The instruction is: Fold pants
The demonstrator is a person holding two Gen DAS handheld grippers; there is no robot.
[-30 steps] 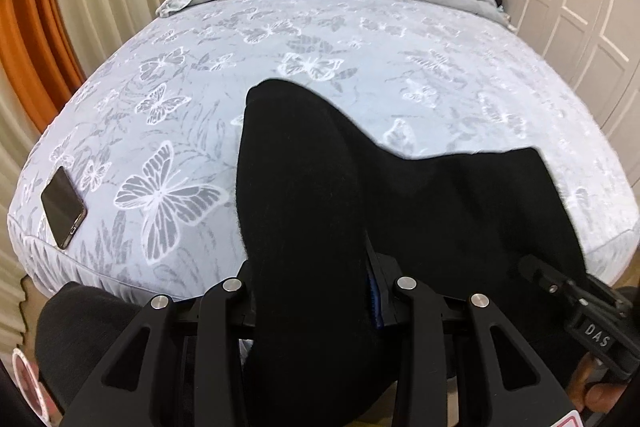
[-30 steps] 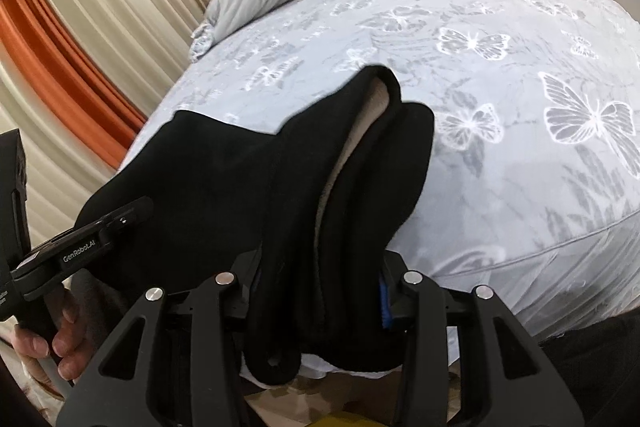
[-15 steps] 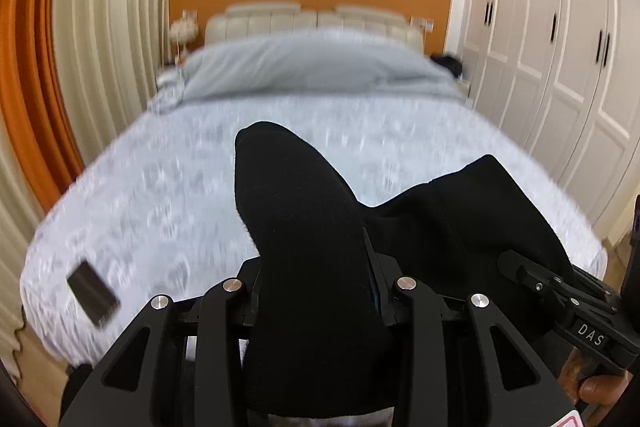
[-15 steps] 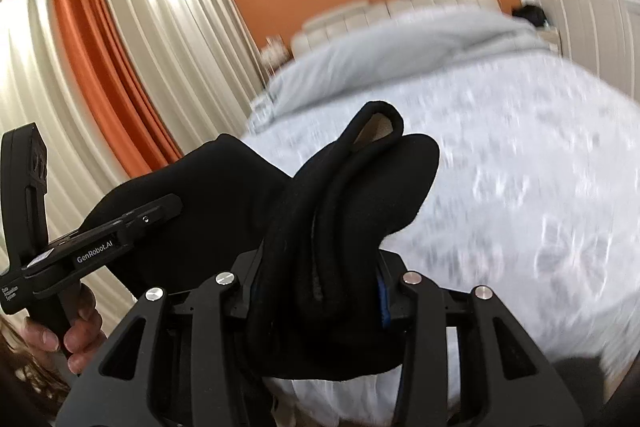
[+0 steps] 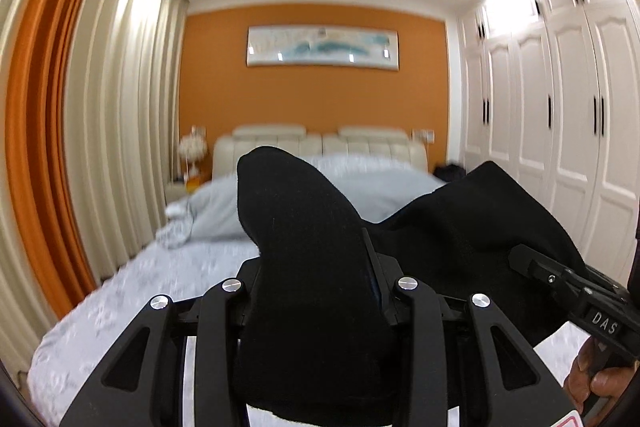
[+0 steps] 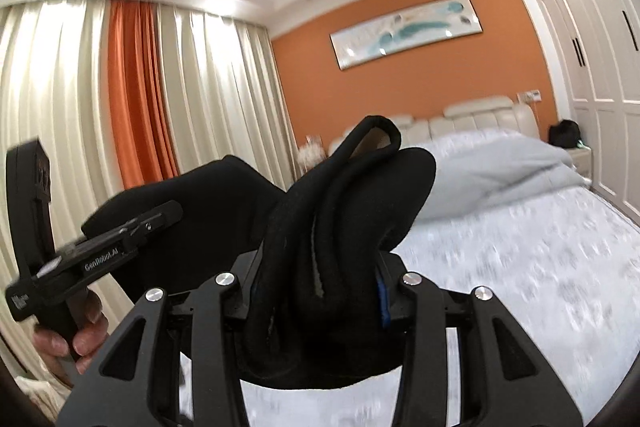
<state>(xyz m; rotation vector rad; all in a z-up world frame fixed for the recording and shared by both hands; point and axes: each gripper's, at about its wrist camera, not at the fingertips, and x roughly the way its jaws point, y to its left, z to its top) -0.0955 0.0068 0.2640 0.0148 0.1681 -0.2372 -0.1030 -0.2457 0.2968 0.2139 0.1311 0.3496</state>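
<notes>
Here, nearest first.
Left claw [image 5: 312, 291]: clamped on a thick bunch of the black pants [image 5: 308, 259], the cloth bulging up between its jaws and hanging out below them.
Right claw [image 6: 320, 283]: gripping another bunch of the same pants, several folded layers with a pale lining showing at the top edge.
Pants: held up in the air between the two claws, the black cloth stretching from one to the other; in the left wrist view it runs off to the right, in the right wrist view to the left.
Hands: fingers wrap each claw's handle, seen at the edge of the other's view.
Bed [image 5: 132, 307]: below and beyond the pants, under a pale patterned sheet, blurred.
Duvet [image 6: 504, 171]: grey, heaped near the cream headboard [image 5: 320, 143].
Far wall: orange, with a long framed picture [image 5: 322, 47].
Sides: cream and orange curtains [image 5: 80, 131] on the left, white wardrobe doors [image 5: 576, 115] on the right.
</notes>
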